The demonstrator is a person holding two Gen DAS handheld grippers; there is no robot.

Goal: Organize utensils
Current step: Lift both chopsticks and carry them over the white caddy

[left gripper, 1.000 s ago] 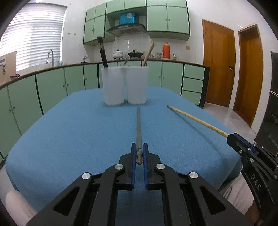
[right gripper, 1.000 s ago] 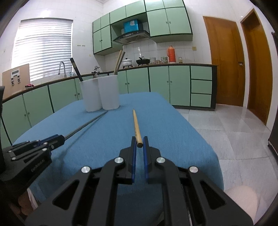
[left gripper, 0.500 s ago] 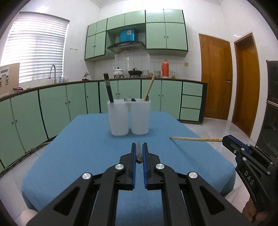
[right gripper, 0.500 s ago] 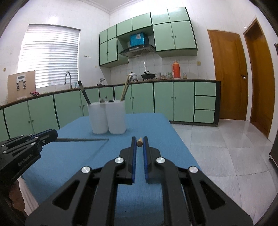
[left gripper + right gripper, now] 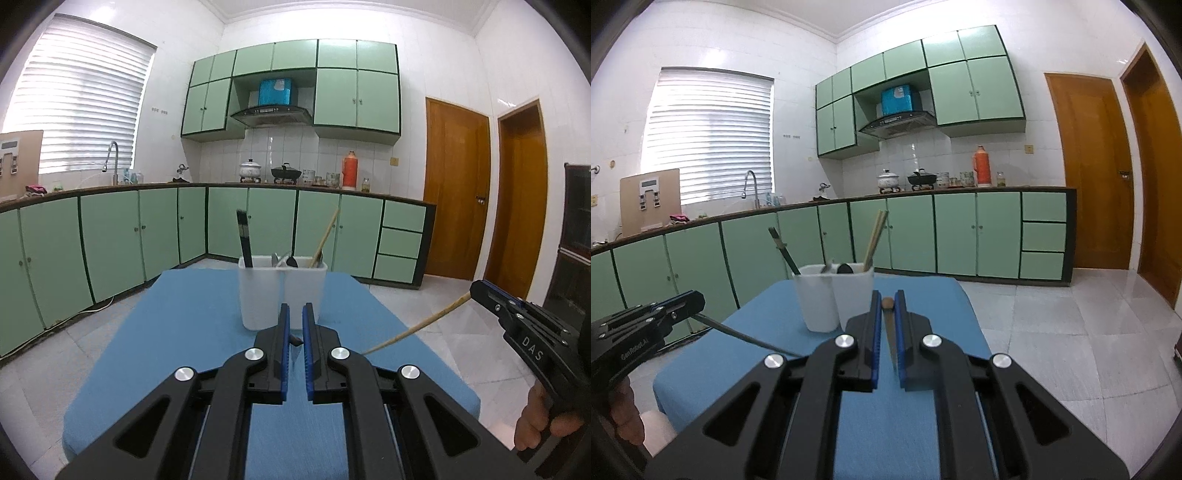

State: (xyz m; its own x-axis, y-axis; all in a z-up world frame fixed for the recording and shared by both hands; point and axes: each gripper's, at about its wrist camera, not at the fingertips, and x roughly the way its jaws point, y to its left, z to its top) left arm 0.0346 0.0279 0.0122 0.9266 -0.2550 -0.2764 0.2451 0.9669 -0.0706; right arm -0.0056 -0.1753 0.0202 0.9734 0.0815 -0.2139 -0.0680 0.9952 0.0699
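— Blue cloth on the tabletop (image 5: 177, 332): what stands on it?

— Two white cups (image 5: 282, 295), touching side by side at the far end. The left cup holds a dark chopstick (image 5: 244, 240), the right cup a wooden chopstick (image 5: 325, 236), and spoon ends show at the rims.

— Item in your left tongs (image 5: 294, 330)?

— A dark metal chopstick (image 5: 738, 334), pinched between narrow jaws; in the right wrist view it slants down from the tongs, above the cloth.

— Item in your right tongs (image 5: 887, 314)?

— A light wooden chopstick (image 5: 417, 326), clamped near its butt end. In the left wrist view its shaft slants down toward the cloth; whether the tip touches, you cannot tell.

— Position of both?

— Both tongs are near the cups.
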